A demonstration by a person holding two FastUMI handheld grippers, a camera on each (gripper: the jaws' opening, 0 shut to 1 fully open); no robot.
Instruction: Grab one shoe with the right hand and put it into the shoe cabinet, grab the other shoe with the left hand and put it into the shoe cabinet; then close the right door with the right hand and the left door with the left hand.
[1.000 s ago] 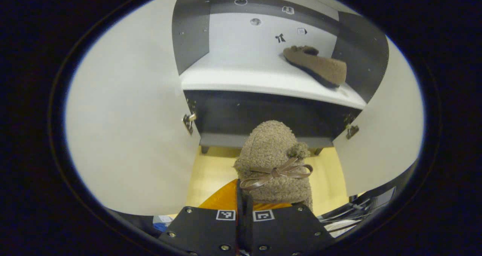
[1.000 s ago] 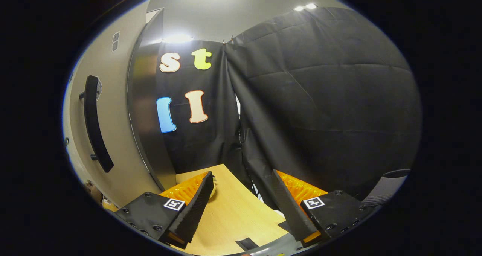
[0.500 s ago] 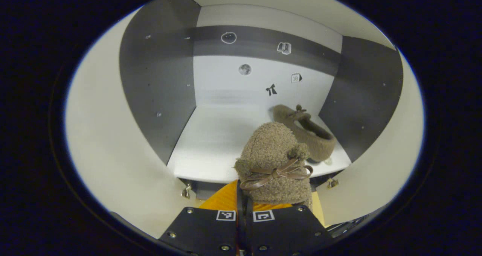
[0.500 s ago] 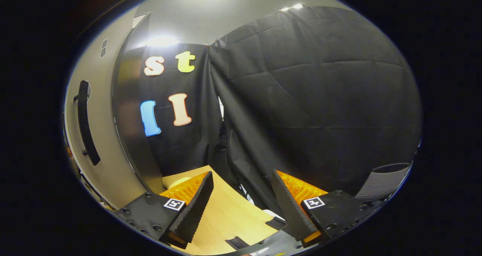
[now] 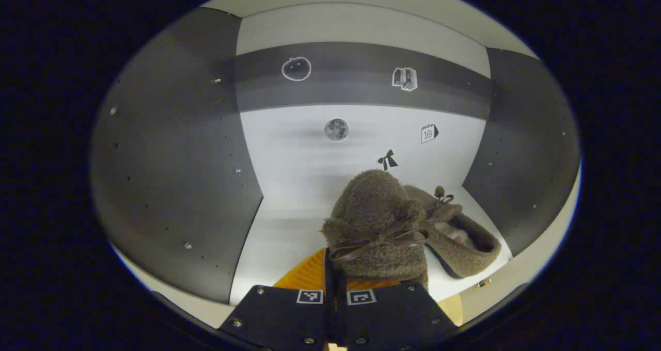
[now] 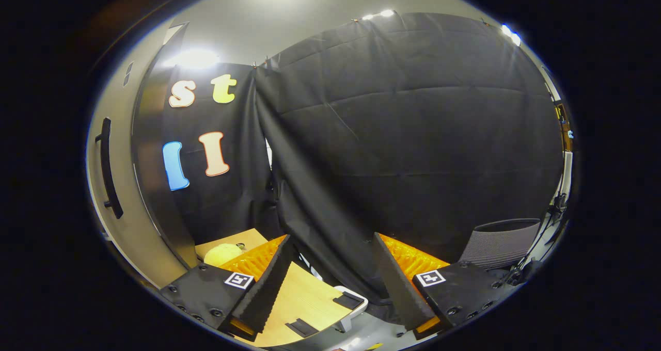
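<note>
In the left gripper view, my left gripper is shut on a fuzzy brown slipper with a brown bow, held toe-forward inside the shoe cabinet above its white shelf. The other brown slipper lies on that shelf to the right, close beside the held one. In the right gripper view, my right gripper stands open with nothing between its fingers, pointed at the black booth wall. The cabinet's right door with its black handle stands open at the far left of that view.
The cabinet's dark side walls close in left and right of the shelf. In the right gripper view a wooden table lies below the fingers, a yellow round object rests on it, and a grey chair back stands at the right.
The left gripper has risen from below the shelf and carried the held slipper forward into the cabinet, beside the other slipper. The right gripper has swung to the right, away from the door.
</note>
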